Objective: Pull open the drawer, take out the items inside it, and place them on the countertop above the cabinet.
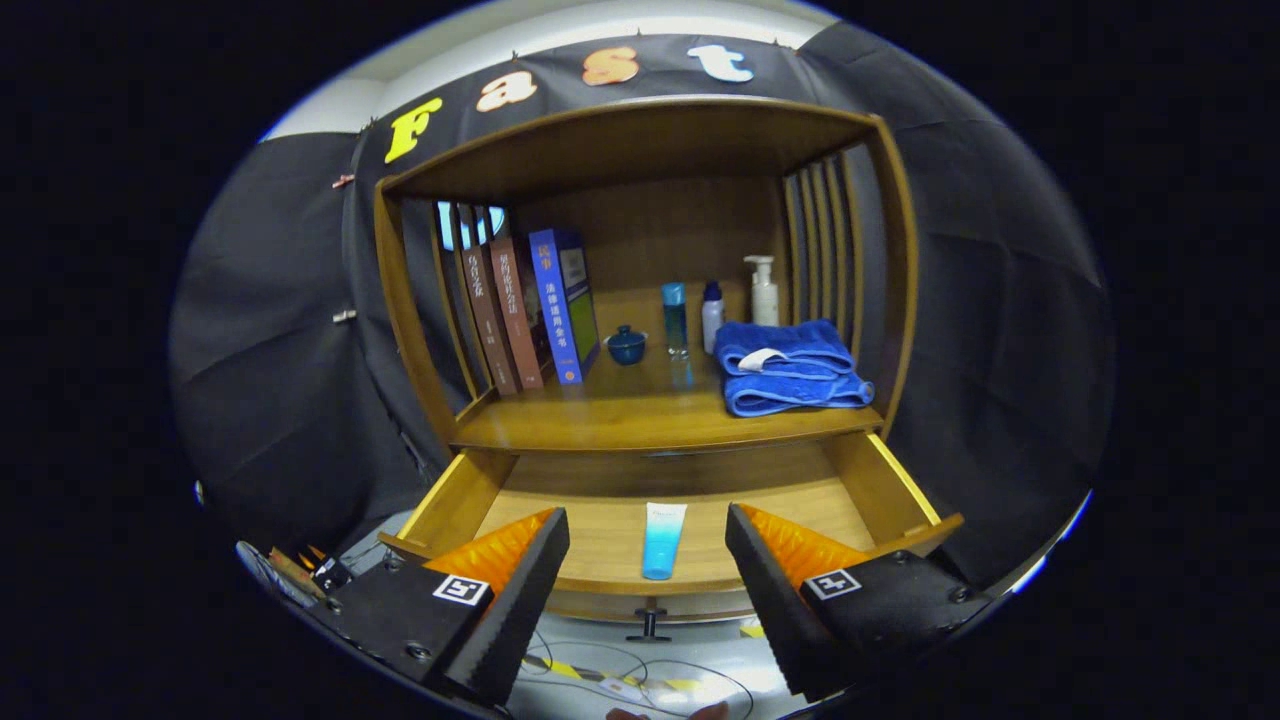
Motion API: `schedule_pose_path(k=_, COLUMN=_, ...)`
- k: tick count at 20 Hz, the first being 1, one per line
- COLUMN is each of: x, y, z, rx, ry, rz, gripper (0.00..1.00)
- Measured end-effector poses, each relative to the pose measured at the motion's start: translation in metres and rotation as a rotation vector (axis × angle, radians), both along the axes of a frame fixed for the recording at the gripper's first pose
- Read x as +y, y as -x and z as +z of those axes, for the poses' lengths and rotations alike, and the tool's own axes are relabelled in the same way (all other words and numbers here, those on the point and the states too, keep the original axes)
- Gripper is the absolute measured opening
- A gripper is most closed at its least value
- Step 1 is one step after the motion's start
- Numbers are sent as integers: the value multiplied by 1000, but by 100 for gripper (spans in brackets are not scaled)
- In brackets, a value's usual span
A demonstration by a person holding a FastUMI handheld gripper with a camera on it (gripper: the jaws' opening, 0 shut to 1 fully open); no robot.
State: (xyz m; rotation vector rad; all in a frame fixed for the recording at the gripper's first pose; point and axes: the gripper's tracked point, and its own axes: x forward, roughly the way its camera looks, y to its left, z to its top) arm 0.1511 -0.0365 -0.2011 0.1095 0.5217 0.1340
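Drawer [880, 490] pulled open | my gripper [648, 545] spread wide, holding nothing | blue tube [663, 541] lies flat on the drawer floor, dead ahead between my fingers, long axis pointing away from me | countertop [640, 415] just above it.

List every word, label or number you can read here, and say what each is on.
Nothing can be quoted with certainty.
Book spines: printed characters, too blurred to quote.
Blue tube in the open drawer: print too small to read.
Pump bottle: no legible text.
Gripper, open, fingers either side of the tube: square coded markers, no words.
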Motion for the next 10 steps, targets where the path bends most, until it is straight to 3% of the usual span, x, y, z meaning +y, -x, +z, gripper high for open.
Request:
schedule_pose_path(k=4, x=29, y=-19, z=-40, rx=282, ry=-86, rz=64, gripper=99)
schedule_pose_path(k=10, x=11, y=-59, z=-104, rx=474, ry=24, rz=23, gripper=99)
